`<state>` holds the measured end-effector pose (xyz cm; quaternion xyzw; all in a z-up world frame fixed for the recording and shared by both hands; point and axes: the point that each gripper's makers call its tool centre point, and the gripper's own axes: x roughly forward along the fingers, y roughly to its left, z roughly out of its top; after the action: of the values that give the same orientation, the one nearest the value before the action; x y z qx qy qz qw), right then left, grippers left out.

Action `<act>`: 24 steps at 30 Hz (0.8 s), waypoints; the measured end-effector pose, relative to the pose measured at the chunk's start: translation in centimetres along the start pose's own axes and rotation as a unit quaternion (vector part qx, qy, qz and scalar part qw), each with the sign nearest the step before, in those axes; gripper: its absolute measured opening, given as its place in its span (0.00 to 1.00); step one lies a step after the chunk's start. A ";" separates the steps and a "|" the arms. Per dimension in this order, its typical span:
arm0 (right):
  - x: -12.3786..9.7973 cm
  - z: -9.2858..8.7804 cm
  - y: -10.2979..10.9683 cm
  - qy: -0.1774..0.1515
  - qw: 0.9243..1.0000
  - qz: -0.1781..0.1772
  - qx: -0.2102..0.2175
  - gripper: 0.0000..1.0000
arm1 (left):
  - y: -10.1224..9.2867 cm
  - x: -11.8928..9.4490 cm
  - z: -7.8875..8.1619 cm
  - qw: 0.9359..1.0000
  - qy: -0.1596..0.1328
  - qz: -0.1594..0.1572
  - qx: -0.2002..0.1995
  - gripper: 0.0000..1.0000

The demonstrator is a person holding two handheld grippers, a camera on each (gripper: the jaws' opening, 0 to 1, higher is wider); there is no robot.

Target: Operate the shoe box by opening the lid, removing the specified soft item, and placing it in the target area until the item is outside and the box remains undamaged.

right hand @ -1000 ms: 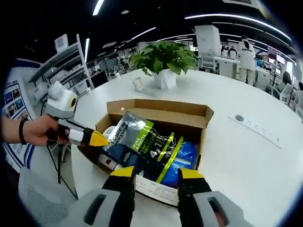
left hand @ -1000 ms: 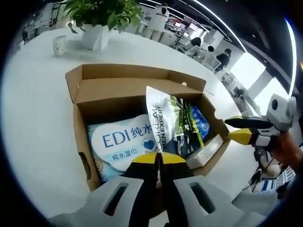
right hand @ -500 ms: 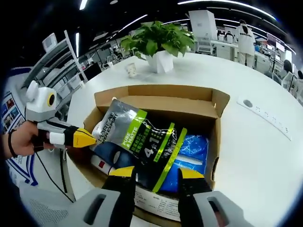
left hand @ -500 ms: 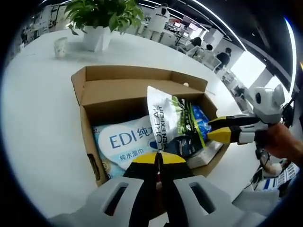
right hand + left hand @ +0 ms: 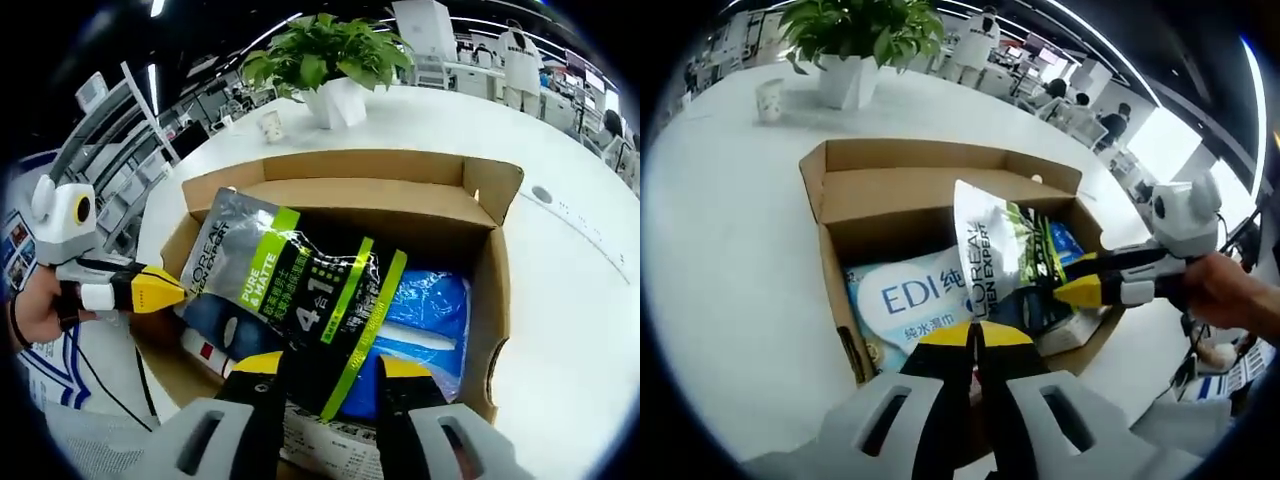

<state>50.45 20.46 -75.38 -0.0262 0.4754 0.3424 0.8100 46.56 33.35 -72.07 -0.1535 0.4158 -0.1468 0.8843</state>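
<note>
Left tool (image 5: 975, 335) pinches pouch (image 5: 995, 260) upright in open box (image 5: 890, 170), right tool (image 5: 330, 365) spread alongside; removal step, next lift it clear onto worktop (image 5: 720, 230).

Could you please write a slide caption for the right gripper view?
Open right gripper reaches for the pouch that the left gripper holds over the open box.

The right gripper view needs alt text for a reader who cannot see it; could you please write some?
An open cardboard shoe box on a white table holds a grey-and-green L'Oreal pouch lying over a blue pack. The right gripper, jaws apart, hovers at the pouch's near end; the left gripper grips its far corner.
</note>
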 end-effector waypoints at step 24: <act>-0.4 0.7 -1.4 -0.044 0.993 0.012 0.112 0.00 | 0.1 0.7 -0.1 0.997 0.003 -0.058 -0.043 0.02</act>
<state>51.66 19.44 -75.11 0.0852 0.4745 0.2974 0.8241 46.97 33.13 -72.65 -0.2147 0.4152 -0.1802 0.8655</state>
